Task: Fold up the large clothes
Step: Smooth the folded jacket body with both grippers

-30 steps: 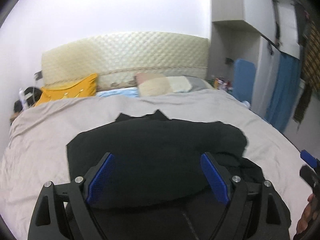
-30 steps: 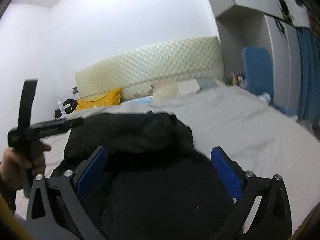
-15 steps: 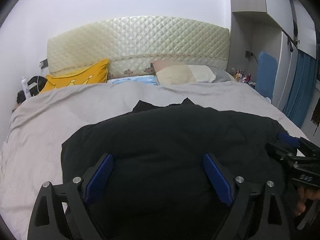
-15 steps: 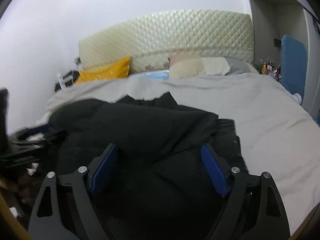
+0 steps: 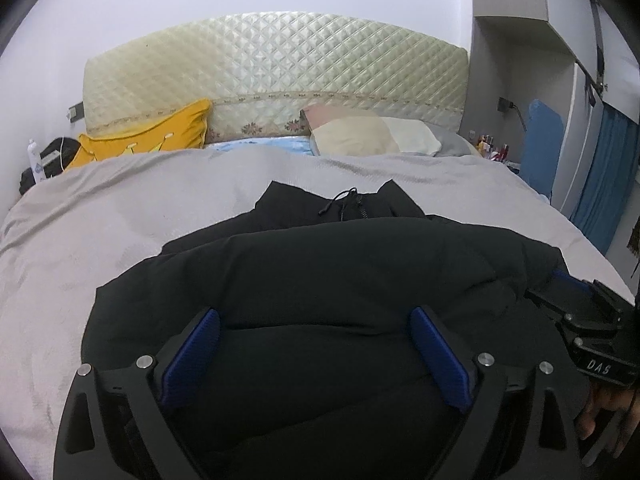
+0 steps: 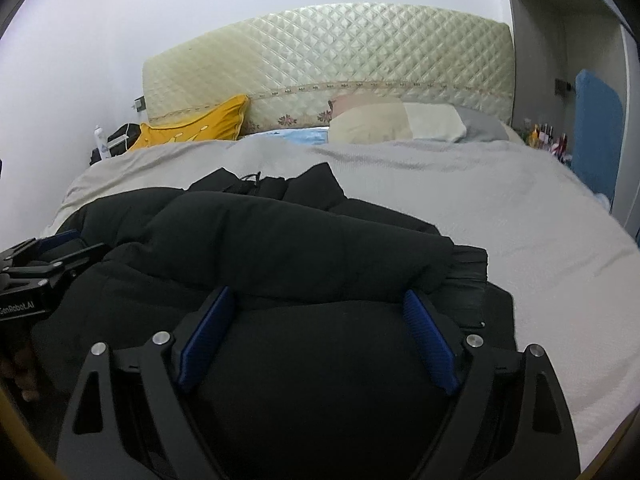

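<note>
OK: left gripper (image 5: pixel 314 344) has its blue-padded fingers (image 5: pixel 192 354) spread wide, nothing clamped, hovering over the near part of the bulky black padded jacket (image 5: pixel 320 276). Right gripper (image 6: pixel 316 330) same: jaws wide apart, nothing pinched, black fabric bulging between and below the pads. Jacket lies folded in a thick heap on the grey bedspread (image 5: pixel 100 216), collar and drawcord (image 5: pixel 344 202) pointing to the headboard. Past it: yellow cushion (image 5: pixel 148 140), beige pillow (image 5: pixel 360 136), cream quilted headboard (image 5: pixel 280 64). Blue padded panel (image 6: pixel 596 128) stands by the right wall.
</note>
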Demonstrator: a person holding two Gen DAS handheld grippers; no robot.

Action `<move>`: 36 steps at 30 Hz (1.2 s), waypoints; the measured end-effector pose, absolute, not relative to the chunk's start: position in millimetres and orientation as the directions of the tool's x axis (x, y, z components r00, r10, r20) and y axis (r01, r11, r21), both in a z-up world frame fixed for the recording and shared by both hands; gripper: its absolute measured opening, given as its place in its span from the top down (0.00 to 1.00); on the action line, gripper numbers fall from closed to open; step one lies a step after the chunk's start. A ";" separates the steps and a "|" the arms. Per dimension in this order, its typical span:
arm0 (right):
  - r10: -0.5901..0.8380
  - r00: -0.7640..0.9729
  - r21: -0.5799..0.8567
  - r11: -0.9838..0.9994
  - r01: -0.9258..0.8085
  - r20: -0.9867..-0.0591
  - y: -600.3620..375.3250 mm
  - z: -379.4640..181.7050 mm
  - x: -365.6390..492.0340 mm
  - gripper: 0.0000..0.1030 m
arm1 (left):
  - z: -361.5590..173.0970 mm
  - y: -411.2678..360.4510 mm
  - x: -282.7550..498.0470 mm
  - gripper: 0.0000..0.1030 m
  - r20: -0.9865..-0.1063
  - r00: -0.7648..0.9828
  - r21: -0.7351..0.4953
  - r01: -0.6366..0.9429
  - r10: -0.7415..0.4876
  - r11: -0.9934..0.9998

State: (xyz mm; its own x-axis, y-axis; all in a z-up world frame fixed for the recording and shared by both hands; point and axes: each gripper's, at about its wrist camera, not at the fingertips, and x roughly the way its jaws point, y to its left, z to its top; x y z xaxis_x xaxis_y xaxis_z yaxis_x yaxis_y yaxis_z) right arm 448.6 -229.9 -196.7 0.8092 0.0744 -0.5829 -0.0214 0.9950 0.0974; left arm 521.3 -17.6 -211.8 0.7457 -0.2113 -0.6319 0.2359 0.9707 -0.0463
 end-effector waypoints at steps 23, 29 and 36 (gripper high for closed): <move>0.058 0.821 0.098 0.995 -0.003 -0.568 -230.6 -106.0 305.4 0.15 | -99.7 19.1 354.1 0.06 -0.585 0.780 -0.061 0.233 -0.224 0.971; 0.039 0.837 0.074 0.997 0.001 -0.546 -224.9 -79.4 227.4 0.15 | -68.7 22.5 286.3 0.06 -0.574 0.783 -0.043 0.263 -0.239 0.964; 0.071 0.842 0.120 0.993 -0.007 -0.535 -234.3 -68.0 157.4 0.15 | -55.3 45.4 213.3 0.06 -0.578 0.764 -0.119 0.270 -0.288 0.956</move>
